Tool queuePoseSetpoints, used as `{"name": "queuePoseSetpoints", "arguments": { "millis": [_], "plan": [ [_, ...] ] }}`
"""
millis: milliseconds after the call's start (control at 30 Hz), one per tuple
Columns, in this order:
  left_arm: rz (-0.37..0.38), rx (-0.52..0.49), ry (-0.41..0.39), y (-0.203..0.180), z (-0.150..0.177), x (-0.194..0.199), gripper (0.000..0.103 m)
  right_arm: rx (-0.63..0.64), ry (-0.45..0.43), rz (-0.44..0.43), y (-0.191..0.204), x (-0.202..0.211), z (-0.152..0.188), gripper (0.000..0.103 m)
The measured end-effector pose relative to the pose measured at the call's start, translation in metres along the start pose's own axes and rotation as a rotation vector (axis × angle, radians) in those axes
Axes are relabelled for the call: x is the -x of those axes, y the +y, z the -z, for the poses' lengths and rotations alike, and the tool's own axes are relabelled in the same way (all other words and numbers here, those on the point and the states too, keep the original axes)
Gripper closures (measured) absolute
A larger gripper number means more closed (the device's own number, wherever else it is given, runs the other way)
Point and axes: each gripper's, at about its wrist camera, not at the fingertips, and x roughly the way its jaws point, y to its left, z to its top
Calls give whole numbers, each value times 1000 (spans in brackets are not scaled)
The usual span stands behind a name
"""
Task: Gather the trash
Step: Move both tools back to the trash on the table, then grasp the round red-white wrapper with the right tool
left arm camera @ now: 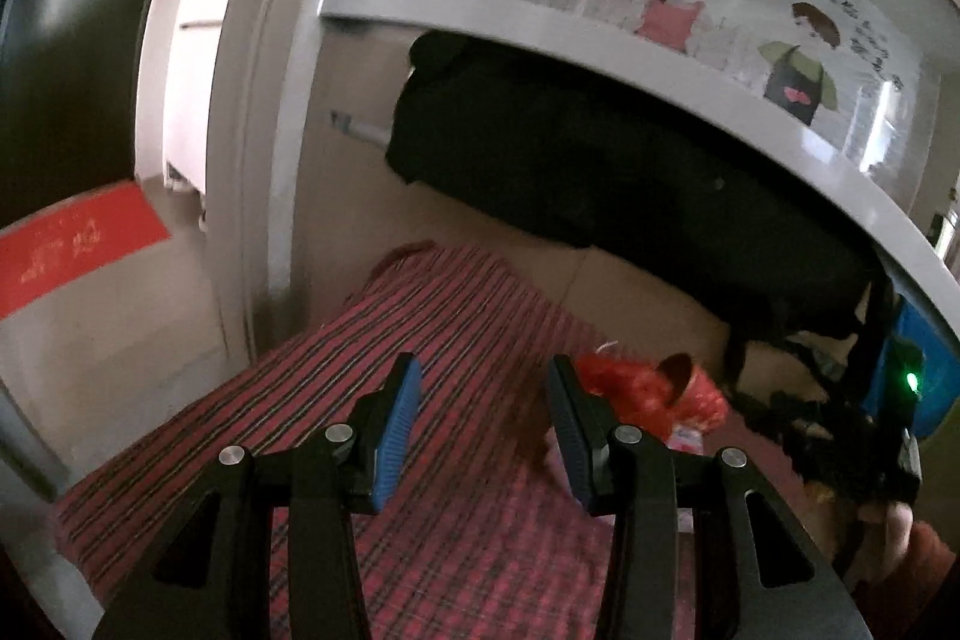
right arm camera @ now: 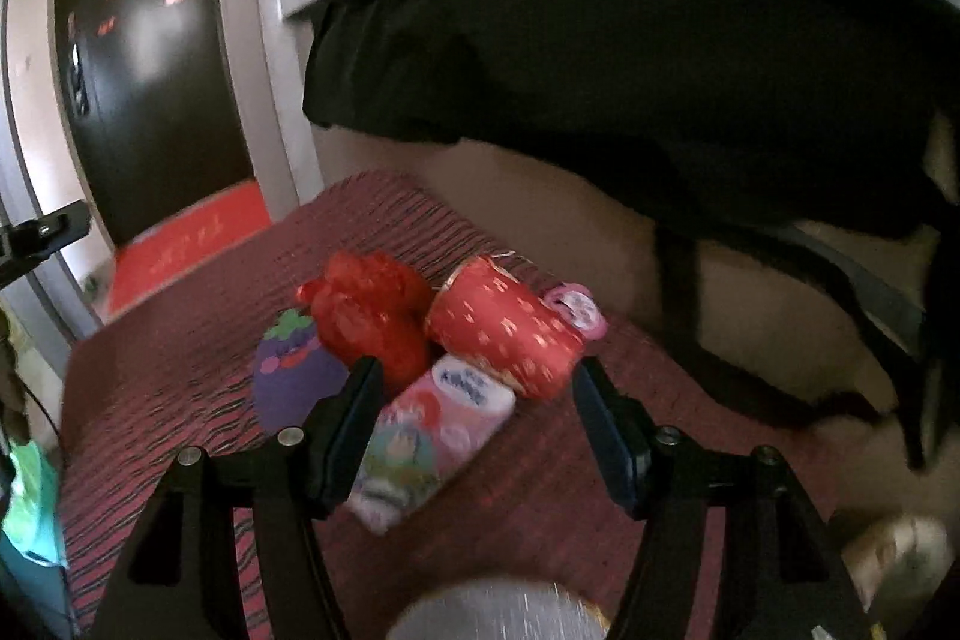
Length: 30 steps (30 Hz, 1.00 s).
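Note:
Trash lies in a cluster on a red striped cloth (right arm camera: 180, 370): a crumpled red plastic bag (right arm camera: 366, 316), a red paper cup on its side (right arm camera: 504, 334), a pink drink carton (right arm camera: 432, 436), a purple fruit-print packet (right arm camera: 288, 376) and a small pink lid (right arm camera: 576, 310). My right gripper (right arm camera: 480, 430) is open, with the pink carton between its fingers and nearer the left one. My left gripper (left arm camera: 483, 430) is open and empty over the cloth (left arm camera: 360, 340), just left of the red bag (left arm camera: 636, 382) and the cup (left arm camera: 681, 376).
A black garment (right arm camera: 600, 70) hangs under a white shelf (left arm camera: 600, 40) behind the trash. A dark door (right arm camera: 138, 70) and a red mat (right arm camera: 180, 244) are at the left. A silver round object (right arm camera: 498, 610) sits at the bottom of the right wrist view.

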Motion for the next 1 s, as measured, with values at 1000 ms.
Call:
{"name": "queuePoseSetpoints", "arguments": {
  "millis": [1000],
  "plan": [
    [211,-74,138,-34,33,-53,58,-223,230,-216,-57,-117,-19,62]
  ]
}}
